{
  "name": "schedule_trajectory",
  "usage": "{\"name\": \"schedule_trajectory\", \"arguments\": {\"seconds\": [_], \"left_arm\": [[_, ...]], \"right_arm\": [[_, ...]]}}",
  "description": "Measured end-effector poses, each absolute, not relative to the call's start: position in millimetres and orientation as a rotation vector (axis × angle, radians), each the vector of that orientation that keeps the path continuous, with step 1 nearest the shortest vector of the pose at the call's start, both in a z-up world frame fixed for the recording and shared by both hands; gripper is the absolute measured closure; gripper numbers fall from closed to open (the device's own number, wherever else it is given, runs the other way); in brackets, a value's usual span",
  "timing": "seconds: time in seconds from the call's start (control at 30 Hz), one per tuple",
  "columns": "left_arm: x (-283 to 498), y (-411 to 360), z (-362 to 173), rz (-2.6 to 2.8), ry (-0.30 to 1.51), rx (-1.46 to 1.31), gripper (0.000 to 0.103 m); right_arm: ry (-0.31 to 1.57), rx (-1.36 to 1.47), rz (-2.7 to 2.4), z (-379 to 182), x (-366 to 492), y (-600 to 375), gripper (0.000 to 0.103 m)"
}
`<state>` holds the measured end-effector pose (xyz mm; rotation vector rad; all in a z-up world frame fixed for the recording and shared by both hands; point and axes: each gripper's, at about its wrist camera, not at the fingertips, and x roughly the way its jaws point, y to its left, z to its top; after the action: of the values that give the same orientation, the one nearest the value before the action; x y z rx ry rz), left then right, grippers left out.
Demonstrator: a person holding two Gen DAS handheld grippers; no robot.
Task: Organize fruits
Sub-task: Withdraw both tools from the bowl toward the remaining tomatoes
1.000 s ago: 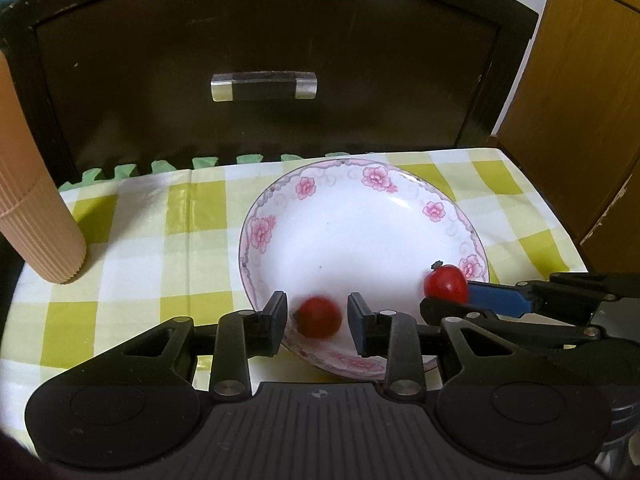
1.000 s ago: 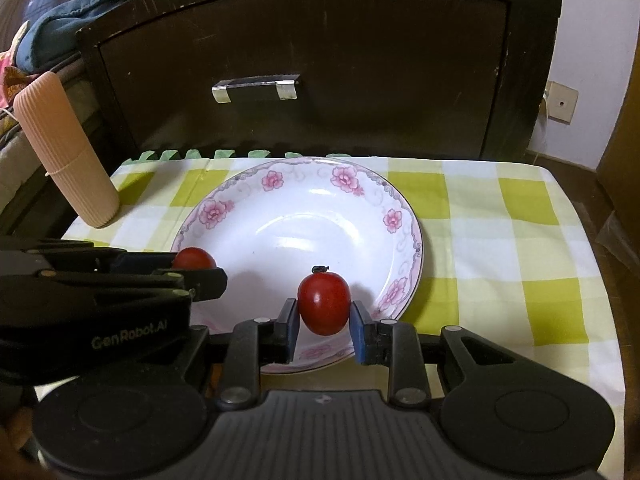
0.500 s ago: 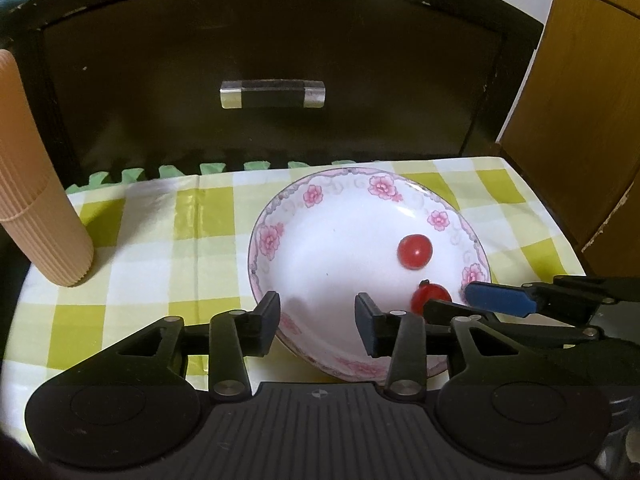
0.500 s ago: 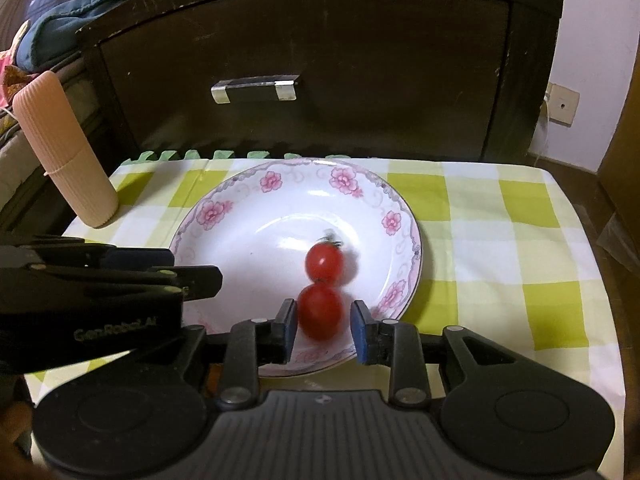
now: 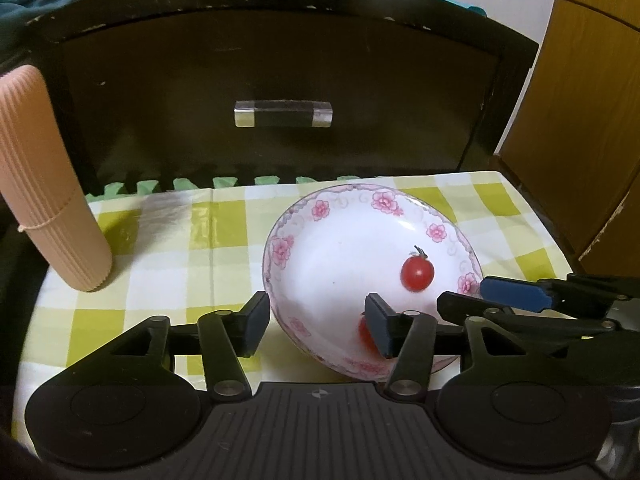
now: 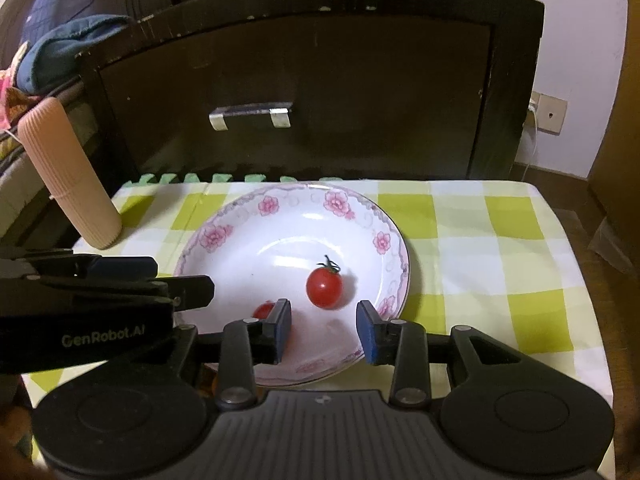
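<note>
Since the earlier frame both tomatoes have dropped into the plate [image 6: 390,240] at frame centre on the checked table [image 6: 500,248]. Left gripper [image 5: 316,322] and right gripper [image 6: 324,330] sit low in frame, fingers spread, holding nothing. Stemmed tomato [image 6: 324,288] lies free; second tomato [image 6: 263,311], half hidden, seems to rest beside a finger

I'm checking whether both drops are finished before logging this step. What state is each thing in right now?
Left gripper: open, holding nothing.
Right gripper: open, holding nothing.
Stemmed tomato: loose in the plate, stem up.
Second tomato: in the plate, partly hidden behind a finger.
Plate: upright on the checked cloth.
Ribbed pink cylinder: standing, leaning.
Drawer: looks shut.
</note>
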<state>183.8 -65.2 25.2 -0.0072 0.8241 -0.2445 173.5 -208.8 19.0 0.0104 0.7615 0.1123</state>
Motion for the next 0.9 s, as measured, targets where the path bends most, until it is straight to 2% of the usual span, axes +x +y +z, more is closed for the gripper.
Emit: {"name": "schedule_trajectory", "arguments": {"seconds": [0.43, 0.9], "left_arm": [[157, -47, 34, -0.233, 0.825, -0.021, 0.040], [113, -27, 32, -0.221, 0.872, -0.028, 0.037]], "right_arm": [[0.751, 0.027, 0.129, 34, 151, -196, 0.066], [0.805, 0.057, 0.155, 23, 112, -179, 0.065]]}}
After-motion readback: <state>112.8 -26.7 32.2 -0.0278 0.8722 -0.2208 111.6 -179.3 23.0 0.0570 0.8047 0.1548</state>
